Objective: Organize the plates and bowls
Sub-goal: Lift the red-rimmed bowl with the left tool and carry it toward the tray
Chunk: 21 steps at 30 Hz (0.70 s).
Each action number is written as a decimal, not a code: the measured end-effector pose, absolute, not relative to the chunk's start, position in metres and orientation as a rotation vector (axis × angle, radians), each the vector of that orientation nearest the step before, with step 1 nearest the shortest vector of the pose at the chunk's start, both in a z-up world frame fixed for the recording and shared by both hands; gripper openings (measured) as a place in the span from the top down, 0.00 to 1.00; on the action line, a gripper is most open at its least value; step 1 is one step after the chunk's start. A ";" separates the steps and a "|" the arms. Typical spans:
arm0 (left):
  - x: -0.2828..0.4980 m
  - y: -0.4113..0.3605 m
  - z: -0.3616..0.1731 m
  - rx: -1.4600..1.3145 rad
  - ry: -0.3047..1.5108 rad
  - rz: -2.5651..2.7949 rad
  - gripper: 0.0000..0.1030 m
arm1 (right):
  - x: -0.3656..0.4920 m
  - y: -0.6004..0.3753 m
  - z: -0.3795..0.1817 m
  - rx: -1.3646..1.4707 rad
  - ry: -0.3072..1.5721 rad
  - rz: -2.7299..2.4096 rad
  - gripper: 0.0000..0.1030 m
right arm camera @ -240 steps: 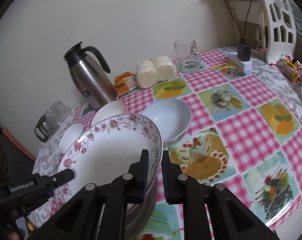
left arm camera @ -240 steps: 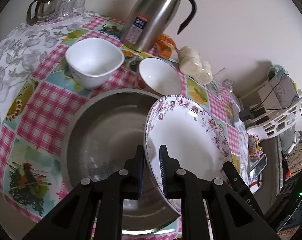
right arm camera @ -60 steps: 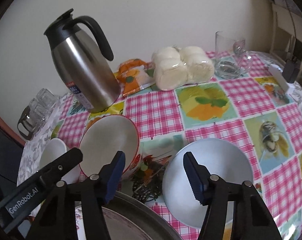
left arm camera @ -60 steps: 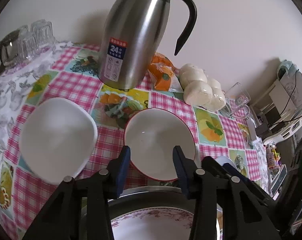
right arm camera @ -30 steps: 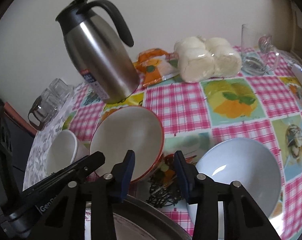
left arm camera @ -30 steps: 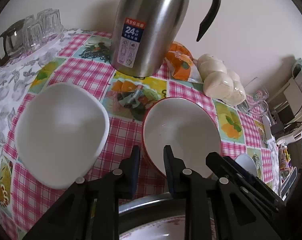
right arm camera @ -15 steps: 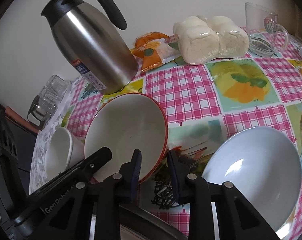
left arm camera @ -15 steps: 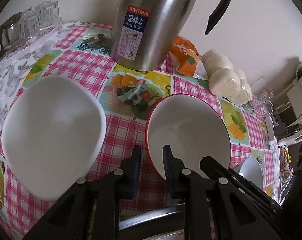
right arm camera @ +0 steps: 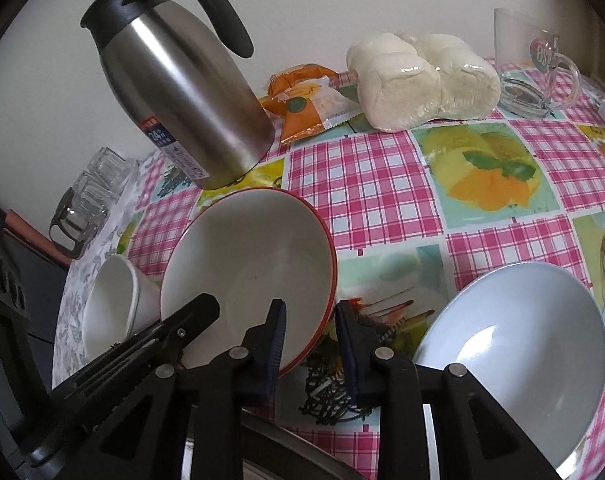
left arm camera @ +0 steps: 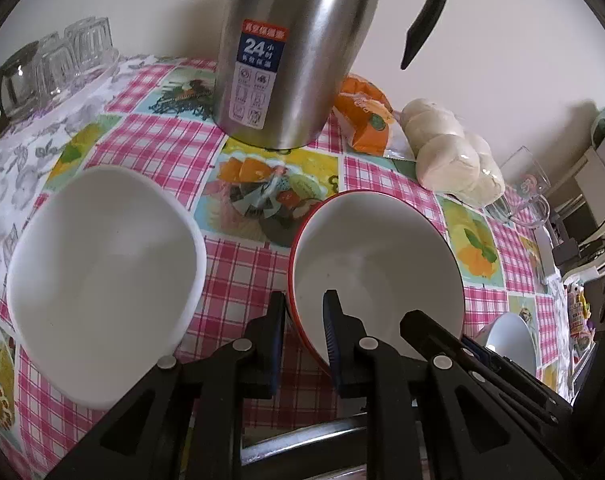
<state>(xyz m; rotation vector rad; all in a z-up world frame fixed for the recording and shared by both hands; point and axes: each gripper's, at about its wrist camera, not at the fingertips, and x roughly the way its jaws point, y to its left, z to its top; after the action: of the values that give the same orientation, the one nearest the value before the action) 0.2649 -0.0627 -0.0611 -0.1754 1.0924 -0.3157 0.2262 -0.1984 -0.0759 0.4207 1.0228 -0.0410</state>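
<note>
The desk [left arm camera: 238,264] is seen from low and close by both wrist views, each aimed forward along its own tongs toward the back wall. The red-rimmed bowl [left arm camera: 376,256] [right arm camera: 250,268] and steel flask [left arm camera: 294,48] [right arm camera: 182,96] are shared, approached from opposite sides.

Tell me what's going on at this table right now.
A person with a handheld gripper in each hand is sorting dishes on a checked tablecloth. Both grippers are at the red-rimmed bowl: the left gripper straddles its near rim, one finger inside and one outside, and the right gripper does the same on the opposite edge. A square white bowl sits to one side, a pale blue bowl to the other, and a steel thermos stands behind.
</note>
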 end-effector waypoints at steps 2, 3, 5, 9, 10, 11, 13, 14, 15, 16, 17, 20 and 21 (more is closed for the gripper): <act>0.264 -0.063 -0.058 -0.169 1.078 -0.320 0.81 | 0.226 -0.198 -0.076 0.422 1.019 -0.039 0.72; 0.264 -0.063 -0.056 -0.164 1.070 -0.320 0.81 | 0.226 -0.198 -0.076 0.414 1.018 -0.037 0.72; 0.262 -0.063 -0.052 -0.150 1.054 -0.315 0.81 | 0.226 -0.197 -0.075 0.409 1.013 -0.029 0.72; 0.261 -0.061 -0.044 -0.145 1.031 -0.317 0.81 | 0.224 -0.196 -0.070 0.417 0.986 -0.006 0.72; 0.260 -0.060 -0.041 -0.145 1.026 -0.319 0.81 | 0.223 -0.196 -0.068 0.414 0.979 -0.006 0.72; 0.259 -0.060 -0.037 -0.144 1.020 -0.321 0.81 | 0.222 -0.196 -0.064 0.409 0.969 -0.005 0.72; 0.256 -0.061 -0.028 -0.139 1.000 -0.328 0.81 | 0.220 -0.195 -0.057 0.405 0.953 -0.004 0.72; 0.255 -0.061 -0.024 -0.135 0.993 -0.331 0.80 | 0.218 -0.195 -0.054 0.403 0.946 -0.003 0.72; 0.253 -0.062 -0.020 -0.130 0.984 -0.335 0.80 | 0.217 -0.195 -0.050 0.399 0.938 -0.003 0.72; 0.251 -0.062 -0.014 -0.125 0.976 -0.338 0.80 | 0.214 -0.195 -0.044 0.397 0.929 -0.004 0.72; 0.248 -0.062 -0.009 -0.122 0.967 -0.341 0.80 | 0.212 -0.195 -0.039 0.397 0.920 -0.003 0.72; 0.240 -0.062 0.007 -0.107 0.943 -0.345 0.80 | 0.205 -0.196 -0.027 0.396 0.898 0.000 0.72; 0.237 -0.062 0.011 -0.103 0.937 -0.346 0.80 | 0.203 -0.196 -0.023 0.394 0.891 0.001 0.72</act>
<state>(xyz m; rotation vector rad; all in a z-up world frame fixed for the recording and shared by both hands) 0.2373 -0.0621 0.0109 -0.1029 0.9371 -0.3461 0.2027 -0.1957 -0.0226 0.3945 0.8906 0.0007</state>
